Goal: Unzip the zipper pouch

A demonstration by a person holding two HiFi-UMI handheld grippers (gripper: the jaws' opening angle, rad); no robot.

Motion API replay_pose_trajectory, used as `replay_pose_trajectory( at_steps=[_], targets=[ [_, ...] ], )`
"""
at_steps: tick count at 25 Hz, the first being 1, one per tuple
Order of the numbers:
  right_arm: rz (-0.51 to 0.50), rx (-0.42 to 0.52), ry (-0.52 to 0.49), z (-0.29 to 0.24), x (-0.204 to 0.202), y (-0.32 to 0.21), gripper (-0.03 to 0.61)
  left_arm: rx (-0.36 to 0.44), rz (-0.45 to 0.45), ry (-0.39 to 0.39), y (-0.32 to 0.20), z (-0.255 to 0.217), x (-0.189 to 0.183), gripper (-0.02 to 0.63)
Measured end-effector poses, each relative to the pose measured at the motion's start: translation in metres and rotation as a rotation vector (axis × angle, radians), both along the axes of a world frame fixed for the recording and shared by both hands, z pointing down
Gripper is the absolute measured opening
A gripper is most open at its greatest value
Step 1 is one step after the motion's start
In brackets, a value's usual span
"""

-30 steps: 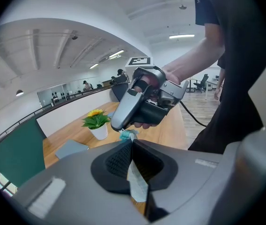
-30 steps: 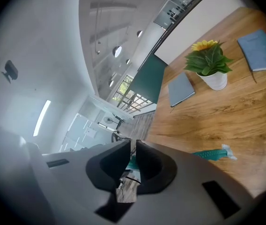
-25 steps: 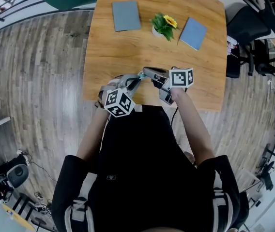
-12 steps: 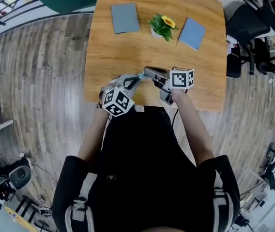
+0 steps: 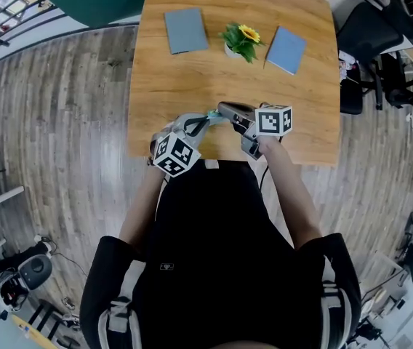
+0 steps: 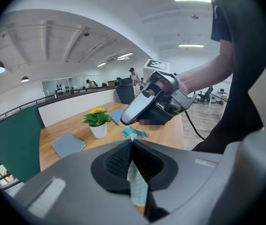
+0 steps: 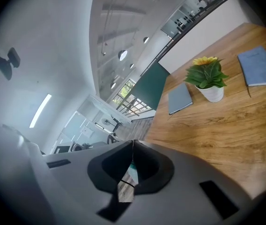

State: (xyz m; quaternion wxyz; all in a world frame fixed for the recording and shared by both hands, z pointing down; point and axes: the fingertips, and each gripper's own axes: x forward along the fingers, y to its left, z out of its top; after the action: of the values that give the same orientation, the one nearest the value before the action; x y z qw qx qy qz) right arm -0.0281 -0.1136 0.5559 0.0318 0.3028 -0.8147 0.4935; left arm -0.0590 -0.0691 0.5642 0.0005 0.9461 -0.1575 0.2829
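Observation:
The zipper pouch (image 5: 211, 113) is a small teal fabric piece held in the air over the table's near edge, between my two grippers. My left gripper (image 5: 203, 120) is shut on it, and in the left gripper view teal cloth (image 6: 136, 185) shows pinched between the jaws and bunches beyond their tip (image 6: 133, 134). My right gripper (image 5: 219, 108) comes from the right, its tip (image 6: 125, 122) meeting the pouch's far end. In the right gripper view its jaws (image 7: 132, 145) are shut on a thin teal and pale strip (image 7: 127, 184); whether that is the zipper pull is unclear.
The wooden table (image 5: 192, 78) carries a grey notebook (image 5: 186, 30) at the back left, a potted sunflower plant (image 5: 241, 40) in the middle and a blue notebook (image 5: 286, 49) at the back right. An office chair (image 5: 363, 57) stands to the table's right.
The left gripper has rolled slightly, its marker cube turning a little. Both grippers stay together at the table's near edge, still gripping the pouch.

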Motion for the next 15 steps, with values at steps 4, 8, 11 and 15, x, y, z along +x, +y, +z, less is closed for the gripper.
replay_pose_trajectory(
  at_steps=[4, 8, 11, 15],
  targets=[
    [0.008, -0.001, 0.002, 0.0026, 0.0025, 0.0008, 0.006, 0.005, 0.005, -0.002, 0.0009, -0.0005, -0.0001, 0.005],
    [0.015, 0.004, 0.001, 0.002, 0.0048, 0.0015, 0.006, 0.008, 0.011, -0.003, 0.0021, -0.0024, -0.0006, 0.005],
    [0.021, 0.004, -0.002, 0.0028, 0.0043, 0.0019, 0.006, 0.012, 0.016, -0.006, 0.0031, -0.0036, -0.0005, 0.005],
    [0.036, -0.003, -0.018, 0.0048, 0.0045, 0.0002, 0.008, 0.017, 0.024, -0.01, 0.0019, -0.0041, 0.0001, 0.005]
  ],
)
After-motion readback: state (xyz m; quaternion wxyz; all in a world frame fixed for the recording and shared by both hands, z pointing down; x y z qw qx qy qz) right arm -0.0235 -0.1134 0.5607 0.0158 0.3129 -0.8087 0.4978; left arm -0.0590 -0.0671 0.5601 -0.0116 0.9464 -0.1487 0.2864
